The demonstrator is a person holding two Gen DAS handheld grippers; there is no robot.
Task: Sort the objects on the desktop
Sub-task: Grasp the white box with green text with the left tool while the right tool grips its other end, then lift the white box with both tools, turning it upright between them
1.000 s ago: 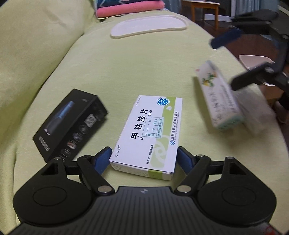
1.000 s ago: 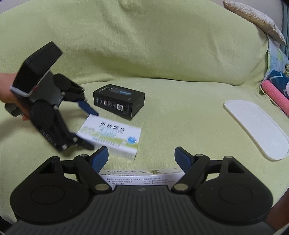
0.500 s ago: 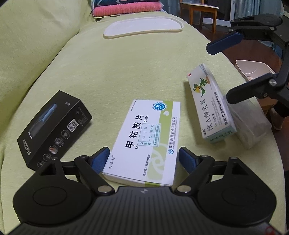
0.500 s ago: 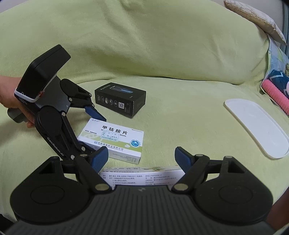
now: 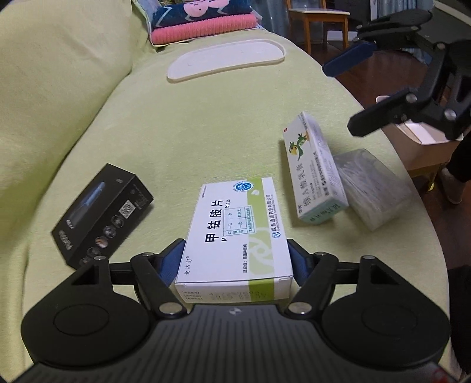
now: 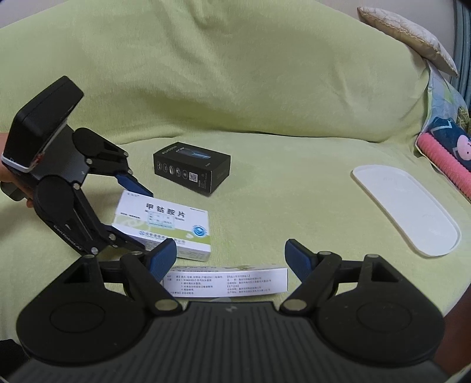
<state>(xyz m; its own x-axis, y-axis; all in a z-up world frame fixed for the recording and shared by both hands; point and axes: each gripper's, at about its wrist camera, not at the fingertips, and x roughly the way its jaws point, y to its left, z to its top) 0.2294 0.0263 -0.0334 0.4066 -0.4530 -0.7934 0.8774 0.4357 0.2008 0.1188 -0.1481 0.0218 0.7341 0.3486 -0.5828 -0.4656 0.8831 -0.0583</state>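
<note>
Surface: a sofa seat (image 5: 182, 123) draped in a light green cover is seen carrying all the things; its backrest (image 6: 223, 73) is covered in the same cloth.
White medicine box (image 5: 238, 232): a flat white carton is shown lying label up near the front edge of the seat, printed with large black Chinese characters, a pale green band and a round blue logo.
Left gripper (image 5: 235, 260): its two blue pads are set on either side of the near end of the white medicine box, close against its sides; firm contact cannot be told. In the right wrist view this gripper (image 6: 138, 212) is seen straddling the same box.
Green medicine box (image 5: 313, 173): a long white and mint-green carton with a green dragon figure is seen tilted on its edge, leaning against the clear packet toward the seat's front edge.
Clear packet (image 5: 371, 188): a cloudy plastic pack is shown lying just beside the green box.
Right gripper (image 6: 229, 256): it is held wide open with nothing gripped, and the printed side of the green medicine box (image 6: 226, 281) is seen just below its fingers.
Black box (image 5: 101, 213): a glossy black carton with a QR code and a row of icons is shown beside the white box, apart from it.
White tray (image 5: 226, 63): a long oval tray is seen toward the far end of the seat, near folded pink and navy cloths (image 5: 203, 20).
</note>
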